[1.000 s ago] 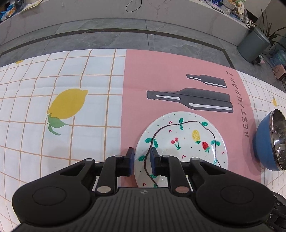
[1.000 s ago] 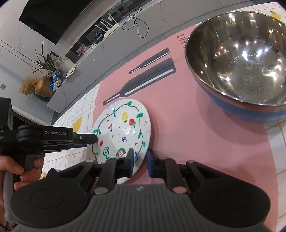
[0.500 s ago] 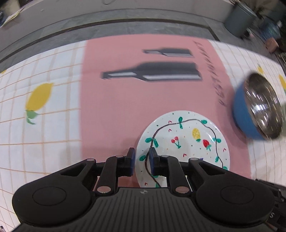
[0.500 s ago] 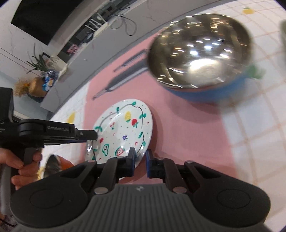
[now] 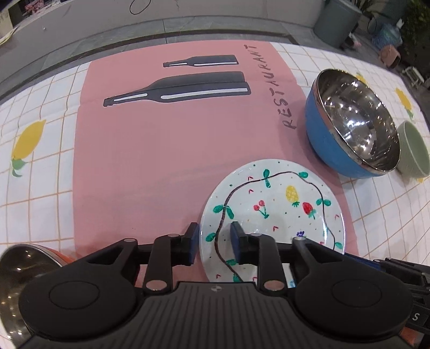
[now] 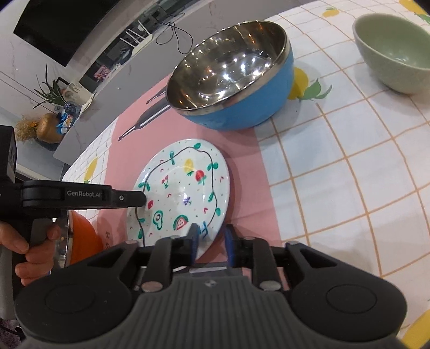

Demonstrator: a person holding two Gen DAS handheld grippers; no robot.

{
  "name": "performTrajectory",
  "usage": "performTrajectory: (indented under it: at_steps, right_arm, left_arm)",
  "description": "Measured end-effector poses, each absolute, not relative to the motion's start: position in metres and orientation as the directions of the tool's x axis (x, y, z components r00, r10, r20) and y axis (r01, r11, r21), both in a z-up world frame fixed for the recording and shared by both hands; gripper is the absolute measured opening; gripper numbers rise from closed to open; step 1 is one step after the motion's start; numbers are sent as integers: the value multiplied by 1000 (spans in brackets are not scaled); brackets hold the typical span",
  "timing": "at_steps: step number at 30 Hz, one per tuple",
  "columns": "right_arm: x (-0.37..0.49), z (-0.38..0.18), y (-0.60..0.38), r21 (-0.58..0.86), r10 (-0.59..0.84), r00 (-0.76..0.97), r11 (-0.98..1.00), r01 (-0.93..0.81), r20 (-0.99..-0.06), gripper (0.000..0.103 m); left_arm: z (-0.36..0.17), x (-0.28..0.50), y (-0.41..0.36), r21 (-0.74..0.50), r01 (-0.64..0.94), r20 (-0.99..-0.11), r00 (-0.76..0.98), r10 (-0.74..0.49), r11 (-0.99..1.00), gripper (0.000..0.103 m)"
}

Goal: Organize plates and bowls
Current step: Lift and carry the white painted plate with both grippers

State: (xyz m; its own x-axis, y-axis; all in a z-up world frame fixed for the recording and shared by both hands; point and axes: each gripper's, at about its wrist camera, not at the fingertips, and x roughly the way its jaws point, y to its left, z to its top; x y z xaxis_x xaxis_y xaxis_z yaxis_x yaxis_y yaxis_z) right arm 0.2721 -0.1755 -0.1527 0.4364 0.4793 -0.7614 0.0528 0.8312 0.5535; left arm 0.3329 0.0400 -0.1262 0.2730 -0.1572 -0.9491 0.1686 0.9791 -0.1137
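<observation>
**Painted plate gripped on two sides, bowls alongside**

Left wrist view. Plate, white with painted vine, cherries, pineapple and strawberry, sits at 5 o'clock on the pink panel of the tablecloth. Left gripper: jaws parted, one finger outside the plate's rim and one over its face, straddling the near-left edge; firm contact cannot be told. Blue bowl with steel lining, at 2 o'clock, near the plate but apart from it. Green bowl, at 3 o'clock, just beside the blue bowl on its far side. Orange bowl with steel lining, at 8 o'clock, partly hidden behind the gripper body. Grey bin on the floor, at 1 o'clock.

Right wrist view. Plate at centre, tilted, its right edge raised off the cloth. Right gripper: jaws parted, spanning the plate's near rim, one finger over the face, one outside; firm contact cannot be told. Left gripper reaches in from 9 o'clock to the plate's left rim, held by a hand. Blue bowl at 12 o'clock; green bowl at 2 o'clock, well apart from it; orange bowl at 8 o'clock.
</observation>
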Motion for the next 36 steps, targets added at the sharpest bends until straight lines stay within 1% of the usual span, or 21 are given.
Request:
performTrajectory:
  at_steps: [2, 6, 7, 9, 10, 11, 13, 16, 26, 36]
  right_arm:
    - [272, -153, -175, 560, 483, 448, 827, 49, -752, 31]
    - [273, -157, -175, 576, 497, 455, 816, 45, -739, 30]
    - [270, -159, -178, 582, 501, 454, 812, 49, -737, 27]
    - [270, -159, -179, 588, 499, 463, 806, 61, -732, 25]
    - [269, -160, -180, 592, 499, 465, 803, 69, -731, 22]
    - [269, -162, -183, 592, 495, 467, 802, 79, -732, 16]
    - [267, -164, -187, 600, 496, 467, 795, 94, -731, 11]
    - [268, -165, -192, 620, 507, 468, 775, 119, -724, 11]
    - [258, -154, -201, 630, 507, 483, 766, 128, -714, 11]
    - [228, -134, -207, 656, 543, 492, 751, 80, -681, 12]
  left_arm:
    - [-127, 332, 40, -120, 162, -943, 290, -164, 979, 35]
    - [-127, 330, 41, -137, 147, -939, 297, -176, 980, 33]
    - [-127, 329, 41, -137, 142, -938, 299, -175, 980, 32]
    - [-127, 329, 43, -143, 124, -936, 305, -175, 982, 30]
    - [-126, 329, 44, -147, 116, -935, 307, -176, 982, 29]
    - [-126, 328, 45, -149, 108, -934, 312, -176, 983, 27]
    - [-124, 327, 45, -145, 104, -931, 322, -171, 984, 25]
    - [-117, 324, 43, -135, 105, -927, 338, -164, 985, 21]
    - [-98, 312, 37, -157, 102, -913, 364, -184, 982, 21]
    - [-62, 269, 41, -184, 76, -889, 413, -199, 980, 21]
